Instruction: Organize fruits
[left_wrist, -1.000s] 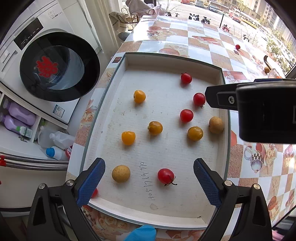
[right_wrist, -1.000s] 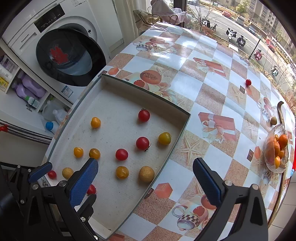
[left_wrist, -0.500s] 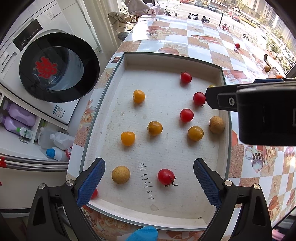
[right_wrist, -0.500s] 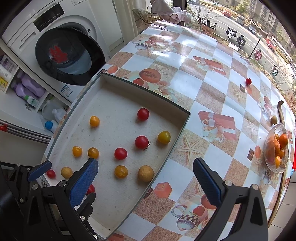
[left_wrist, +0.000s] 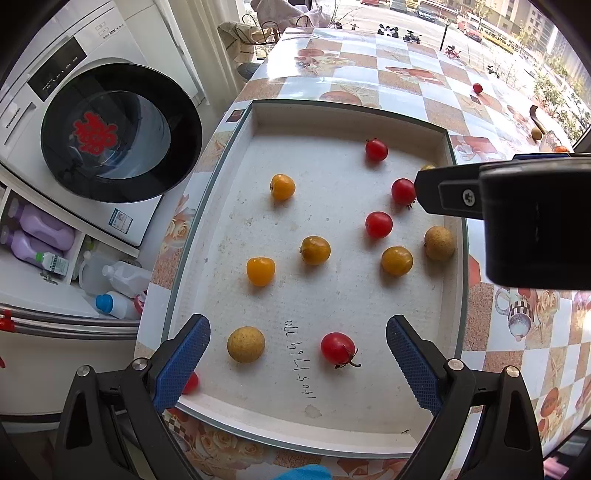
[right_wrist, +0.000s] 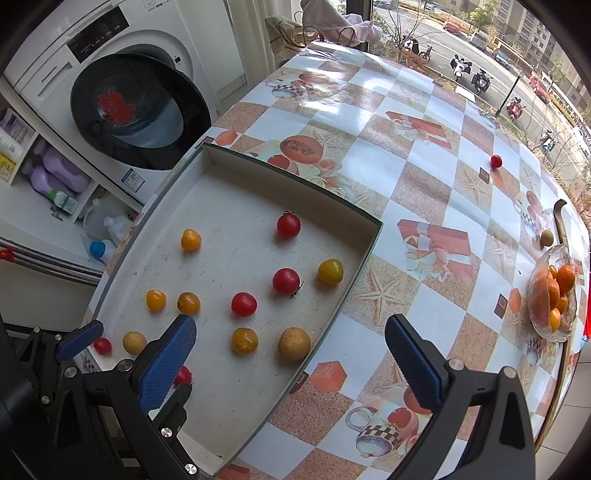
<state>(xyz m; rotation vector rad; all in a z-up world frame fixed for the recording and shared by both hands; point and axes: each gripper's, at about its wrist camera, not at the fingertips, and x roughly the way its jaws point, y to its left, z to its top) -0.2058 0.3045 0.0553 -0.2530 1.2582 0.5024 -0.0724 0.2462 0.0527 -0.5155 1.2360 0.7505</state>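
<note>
A shallow white tray (left_wrist: 452, 302) on the tiled table holds several red tomatoes, yellow-orange tomatoes and brown longans. My left gripper (left_wrist: 297, 360) is open and empty above the tray's near edge, with a red tomato (left_wrist: 338, 348) and a longan (left_wrist: 246, 344) between its fingers. My right gripper (right_wrist: 290, 363) is open and empty over the tray's right rim (right_wrist: 354, 275), near a longan (right_wrist: 294, 343) and a yellow tomato (right_wrist: 244, 340). Its body shows at the right in the left wrist view (left_wrist: 517, 218).
A glass bowl of oranges (right_wrist: 552, 295) stands at the table's far right. A loose red tomato (right_wrist: 496, 161) and a brown fruit (right_wrist: 546, 237) lie on the tablecloth. A washing machine (left_wrist: 110, 136) and bottles (left_wrist: 44, 236) are left of the table.
Both grippers have crept slightly forward and stay open. The fruits have not moved.
</note>
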